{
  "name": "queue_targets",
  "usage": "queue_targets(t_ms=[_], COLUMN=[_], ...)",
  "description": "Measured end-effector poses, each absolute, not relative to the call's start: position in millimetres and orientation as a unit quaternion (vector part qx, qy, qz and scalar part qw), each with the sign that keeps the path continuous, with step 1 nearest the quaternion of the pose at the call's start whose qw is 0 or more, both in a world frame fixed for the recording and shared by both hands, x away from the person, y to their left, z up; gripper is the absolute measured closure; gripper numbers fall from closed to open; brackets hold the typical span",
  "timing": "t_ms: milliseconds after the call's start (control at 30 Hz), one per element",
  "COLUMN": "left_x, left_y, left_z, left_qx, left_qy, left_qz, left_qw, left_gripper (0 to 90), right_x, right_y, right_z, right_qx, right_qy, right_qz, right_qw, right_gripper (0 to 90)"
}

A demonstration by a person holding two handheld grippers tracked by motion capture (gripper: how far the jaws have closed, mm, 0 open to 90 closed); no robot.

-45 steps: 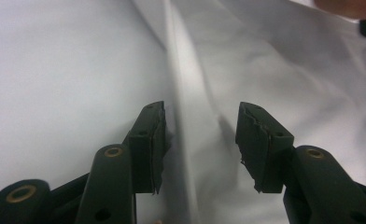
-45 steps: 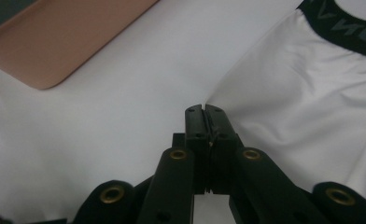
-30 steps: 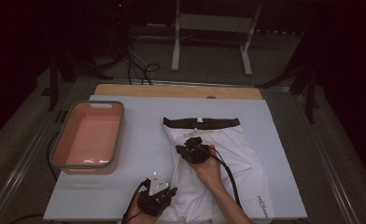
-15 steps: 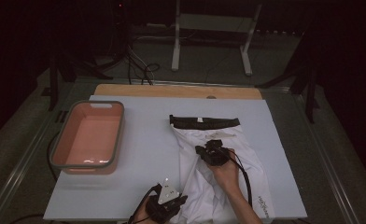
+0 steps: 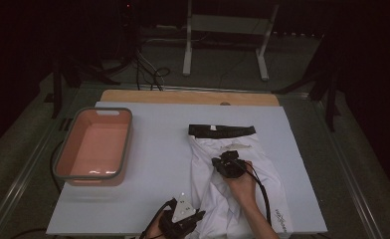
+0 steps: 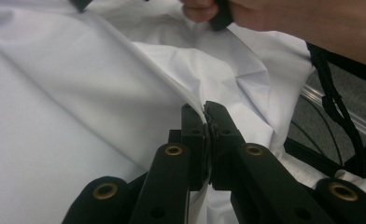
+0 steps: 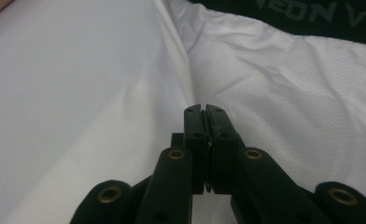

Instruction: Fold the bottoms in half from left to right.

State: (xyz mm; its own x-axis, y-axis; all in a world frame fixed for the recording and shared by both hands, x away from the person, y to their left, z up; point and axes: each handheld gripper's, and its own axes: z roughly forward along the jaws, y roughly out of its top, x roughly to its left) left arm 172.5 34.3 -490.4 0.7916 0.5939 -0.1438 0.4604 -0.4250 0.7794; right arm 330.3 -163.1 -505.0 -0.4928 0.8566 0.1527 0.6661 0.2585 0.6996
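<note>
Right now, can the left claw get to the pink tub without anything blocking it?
Probably yes, but not freely: the table between the left claw and the pink tub is bare, yet the claw is shut on the white shorts, which would drag along.

White shorts [image 5: 238, 186] with a black waistband [image 5: 222, 131] lie crumpled and partly folded on the surface's right half, waistband at the far end.

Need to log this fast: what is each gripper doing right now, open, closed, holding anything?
Left gripper: closed, fingers pinching a fold of the white garment.
Right gripper: closed over the white garment; whether it grips cloth cannot be told.
</note>
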Motion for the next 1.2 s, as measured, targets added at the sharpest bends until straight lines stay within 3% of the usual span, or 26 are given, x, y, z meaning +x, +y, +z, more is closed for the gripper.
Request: queue_targets(t_ms=[333, 667, 867, 1067, 1100, 1200], left_x=[174, 173, 172, 172, 171, 170], left_y=[35, 35, 35, 35, 35, 34], left_z=[-491, -491, -491, -490, -490, -491], left_qx=[0.838, 0.837, 0.837, 0.838, 0.838, 0.839], left_qy=[0.317, 0.317, 0.316, 0.314, 0.313, 0.312], left_qz=[0.078, 0.079, 0.078, 0.075, 0.074, 0.071], left_qw=[0.437, 0.438, 0.439, 0.44, 0.44, 0.44], left_gripper=[86.9, 86.4, 86.3, 86.3, 86.3, 86.0], right_x=[341, 346, 349, 352, 354, 355], right_y=[-146, -125, -114, -111, -112, -117], right_z=[-500, -501, -508, -506, -504, -499], right_qx=[0.464, 0.444, 0.444, 0.447, 0.444, 0.447], right_qy=[0.795, 0.812, 0.818, 0.814, 0.814, 0.81], right_qz=[0.367, 0.354, 0.344, 0.349, 0.351, 0.355], right_qw=[0.131, 0.134, 0.126, 0.125, 0.13, 0.134], right_gripper=[75.3, 73.2, 75.1, 81.7, 89.0, 89.2])
